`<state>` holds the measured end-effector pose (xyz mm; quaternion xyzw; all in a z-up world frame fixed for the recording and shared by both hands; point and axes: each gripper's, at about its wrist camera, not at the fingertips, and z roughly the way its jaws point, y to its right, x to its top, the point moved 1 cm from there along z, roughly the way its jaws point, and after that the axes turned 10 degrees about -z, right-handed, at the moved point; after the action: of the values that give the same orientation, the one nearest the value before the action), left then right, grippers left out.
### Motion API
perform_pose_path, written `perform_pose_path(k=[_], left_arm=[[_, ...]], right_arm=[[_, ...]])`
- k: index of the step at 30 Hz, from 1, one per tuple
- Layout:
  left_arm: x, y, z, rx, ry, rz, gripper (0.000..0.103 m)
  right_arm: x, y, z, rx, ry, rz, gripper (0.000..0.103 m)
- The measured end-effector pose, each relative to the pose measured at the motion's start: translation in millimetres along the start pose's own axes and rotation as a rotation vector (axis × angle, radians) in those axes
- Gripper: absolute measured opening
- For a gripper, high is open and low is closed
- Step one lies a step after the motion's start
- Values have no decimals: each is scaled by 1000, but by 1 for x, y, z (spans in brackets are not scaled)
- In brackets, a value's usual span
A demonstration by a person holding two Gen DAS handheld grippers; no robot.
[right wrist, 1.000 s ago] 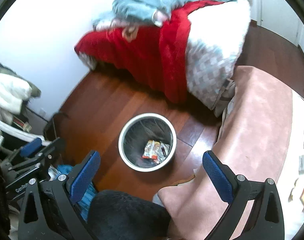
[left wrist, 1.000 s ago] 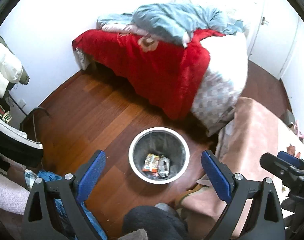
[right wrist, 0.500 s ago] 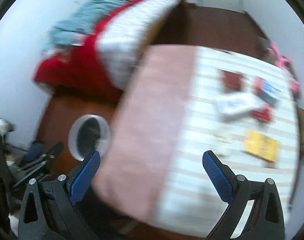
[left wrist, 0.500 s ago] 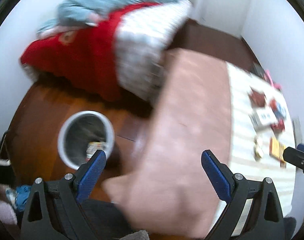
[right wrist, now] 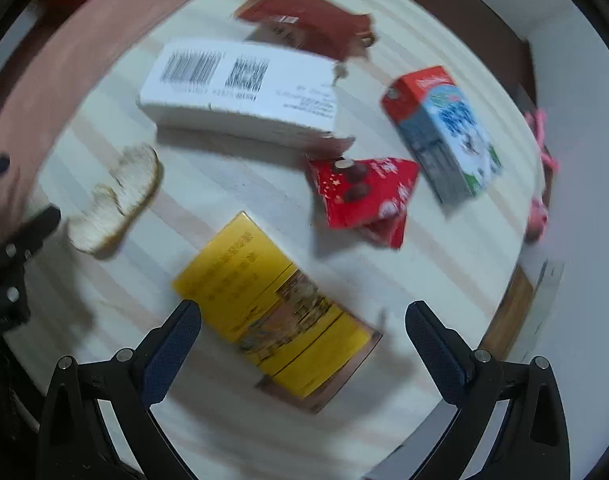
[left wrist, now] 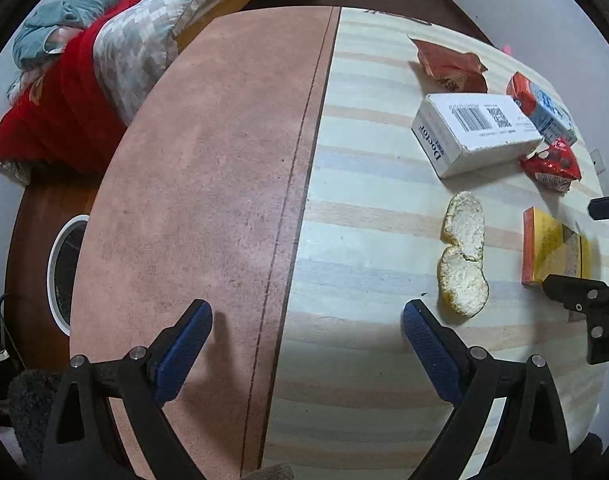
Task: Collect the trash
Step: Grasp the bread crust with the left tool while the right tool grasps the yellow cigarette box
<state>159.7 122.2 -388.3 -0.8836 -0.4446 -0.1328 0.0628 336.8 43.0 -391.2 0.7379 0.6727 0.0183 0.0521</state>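
Observation:
Trash lies on a striped tabletop point(left wrist: 364, 208): a white box point(left wrist: 472, 132) point(right wrist: 244, 88), a yellow box point(left wrist: 552, 248) point(right wrist: 276, 308), a red snack packet point(left wrist: 552, 164) point(right wrist: 360, 196), a milk carton point(left wrist: 544, 108) point(right wrist: 444, 128), a brown-red wrapper point(left wrist: 448, 64) point(right wrist: 308, 20) and a peel point(left wrist: 464, 256) point(right wrist: 112, 200). My left gripper point(left wrist: 308, 332) is open and empty over the table, left of the peel. My right gripper point(right wrist: 304, 332) is open, with the yellow box between its fingers' line. The silver bin point(left wrist: 62, 272) stands on the floor at the left.
A pink cloth point(left wrist: 208, 184) covers the table's left half. A bed with red and checked blankets point(left wrist: 84, 80) stands beyond. A pink object point(right wrist: 542, 168) lies at the table's right edge. The right gripper's body point(left wrist: 584, 300) shows at the right in the left wrist view.
Both grippers have swung from above the bin on the floor, rightward and over the table. The right gripper has come down close to the yellow box. Both stay open.

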Motion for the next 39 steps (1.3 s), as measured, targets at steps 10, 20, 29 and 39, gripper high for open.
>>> perform_pose_path(k=[10,20,29,39], left_arm=[[6,10,0,3,22,40,97],[19,50,7,-113,-69,111,97],[23,73,13,-202,-148,73,96],[19,91,3,-121,3,183,24]], right_arm=[[-24,17,6,107,42,143,77],[-137,99,12,245,62,868,78],[-143,77,9,110,68,701,84],[-124,34,3,4,133,691,65]])
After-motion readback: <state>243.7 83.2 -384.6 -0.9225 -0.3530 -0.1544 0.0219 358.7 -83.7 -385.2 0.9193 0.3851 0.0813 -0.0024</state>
